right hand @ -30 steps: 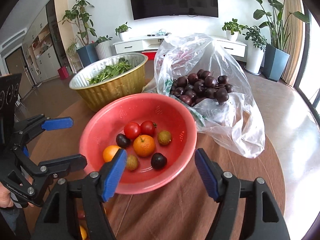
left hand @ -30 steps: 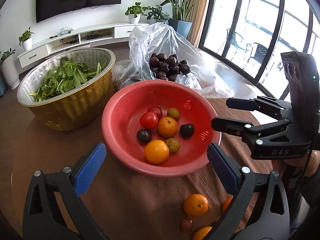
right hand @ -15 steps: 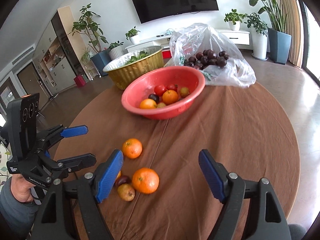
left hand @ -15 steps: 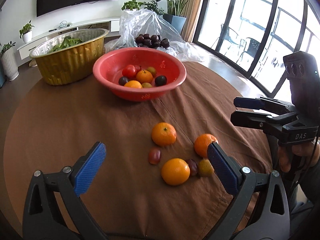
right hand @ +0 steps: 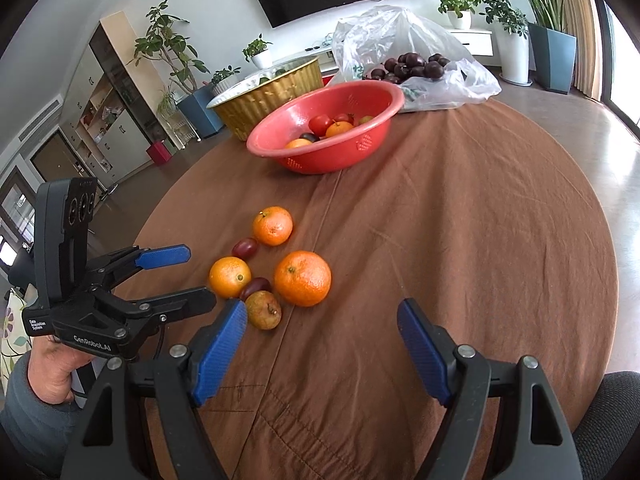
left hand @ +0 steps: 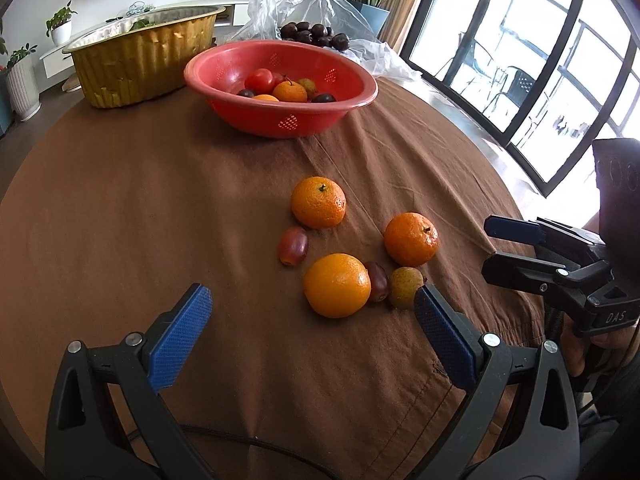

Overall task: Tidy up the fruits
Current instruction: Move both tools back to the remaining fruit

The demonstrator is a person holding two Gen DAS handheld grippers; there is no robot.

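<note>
Six loose fruits lie grouped on the brown-clothed counter, well short of the red bowl, which already holds tomatoes, oranges and dark plums. Both claws hang above the near edge, spread wide and holding nothing: the left claw and the right claw.

The next pick looks like the large orange, nearest the left claw. It touches a small dark red fruit, itself beside a brownish fruit, so come down straight from above and close on the orange's free sides (a sideways sweep would likely roll its neighbours).

The right wrist view shows the other large orange with clear cloth to its right, an easy approach. Only the left wrist view looks into the bowl's far half.
</note>
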